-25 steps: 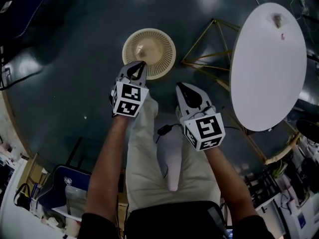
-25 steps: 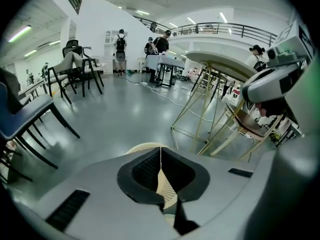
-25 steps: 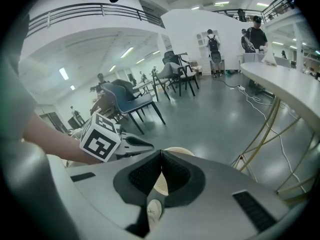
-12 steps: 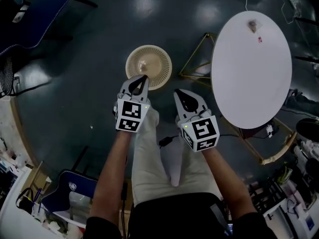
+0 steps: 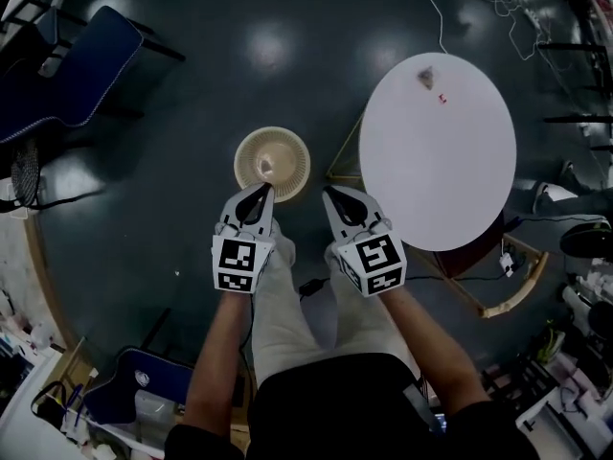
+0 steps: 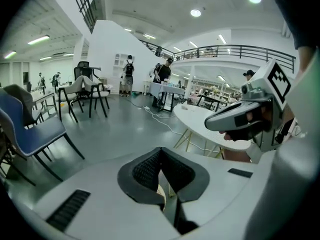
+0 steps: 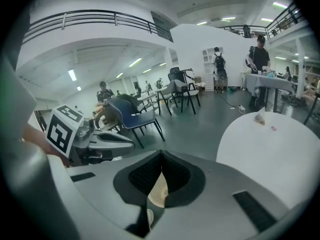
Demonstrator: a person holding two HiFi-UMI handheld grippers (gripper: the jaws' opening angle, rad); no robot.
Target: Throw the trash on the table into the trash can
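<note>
We find the head view dim, with glare patches on the floor point(image 5: 271, 44). Ceiling lamps point(image 6: 195, 13) light both gripper views brightly; their edges bow and the corners go black.

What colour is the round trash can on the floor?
Cream-beige. The trash can shows best in the head view.

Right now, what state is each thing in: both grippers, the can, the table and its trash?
Left gripper: shut, empty.
Right gripper: shut, empty.
Can: upright on the floor, no lid.
Table: standing, two scraps on its far side.
Crumpled scrap: lying on the table, untouched.
Red scrap: lying beside it, apart.
</note>
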